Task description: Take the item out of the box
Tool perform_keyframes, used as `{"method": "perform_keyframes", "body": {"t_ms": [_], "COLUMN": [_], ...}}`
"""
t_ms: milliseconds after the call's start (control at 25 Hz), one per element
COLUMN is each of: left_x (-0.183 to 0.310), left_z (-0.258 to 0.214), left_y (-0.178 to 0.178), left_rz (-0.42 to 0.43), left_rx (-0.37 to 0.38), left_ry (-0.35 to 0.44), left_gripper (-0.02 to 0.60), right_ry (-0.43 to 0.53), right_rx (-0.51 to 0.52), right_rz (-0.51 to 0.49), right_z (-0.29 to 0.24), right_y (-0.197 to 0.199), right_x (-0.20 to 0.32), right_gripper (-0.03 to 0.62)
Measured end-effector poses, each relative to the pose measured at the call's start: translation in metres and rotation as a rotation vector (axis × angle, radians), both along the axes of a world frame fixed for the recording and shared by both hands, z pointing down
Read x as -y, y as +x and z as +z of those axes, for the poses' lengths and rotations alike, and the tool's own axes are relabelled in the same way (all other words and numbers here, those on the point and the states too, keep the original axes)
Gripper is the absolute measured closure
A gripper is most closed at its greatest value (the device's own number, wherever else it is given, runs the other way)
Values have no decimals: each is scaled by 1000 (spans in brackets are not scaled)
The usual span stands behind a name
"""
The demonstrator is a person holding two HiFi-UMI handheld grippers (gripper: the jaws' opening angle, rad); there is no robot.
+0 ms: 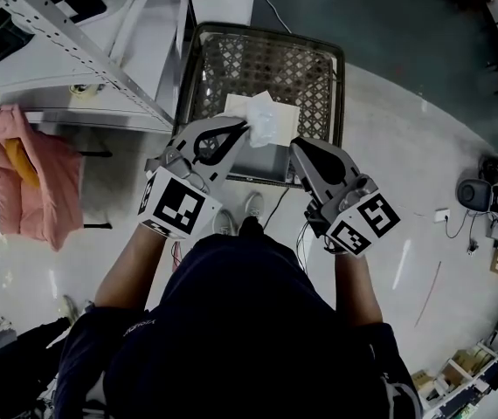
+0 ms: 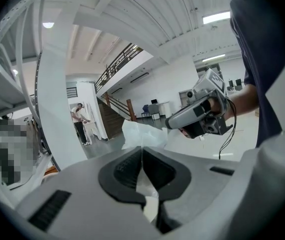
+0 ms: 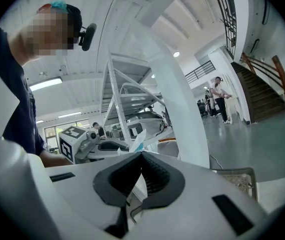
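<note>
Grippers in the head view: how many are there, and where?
2. The left gripper pinches the white bag over the basket; the right gripper, beside it, grips the near corner of the box. None seems hidden.

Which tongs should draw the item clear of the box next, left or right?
Left. The left tongs are shut on the white plastic-wrapped item, which pokes out above the box. The right tongs appear to pinch the box's edge, so they're probably best used to steady it.
</note>
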State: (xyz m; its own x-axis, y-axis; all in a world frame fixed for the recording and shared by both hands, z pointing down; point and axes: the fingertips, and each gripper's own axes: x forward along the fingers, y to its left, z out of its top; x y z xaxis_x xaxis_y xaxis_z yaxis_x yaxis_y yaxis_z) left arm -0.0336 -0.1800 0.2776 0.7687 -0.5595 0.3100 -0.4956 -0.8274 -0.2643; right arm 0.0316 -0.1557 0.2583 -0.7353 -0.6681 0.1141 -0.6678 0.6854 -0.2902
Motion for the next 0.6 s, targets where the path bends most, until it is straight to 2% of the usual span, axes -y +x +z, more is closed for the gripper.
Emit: {"method": "perform_keyframes", "body": {"t_ms": [600], "left_x": [-3], "left_z": [0], "left_y": [-2], "left_rz": [1], "left_rx": [-11], "left_ry": [-11], "left_gripper": [569], "right_ry": [-1], "right_rx": [-31], "right_rz": [3], "right_z": [1], "right_y": [-1], "right_x": [-7], "right_gripper": [571]}}
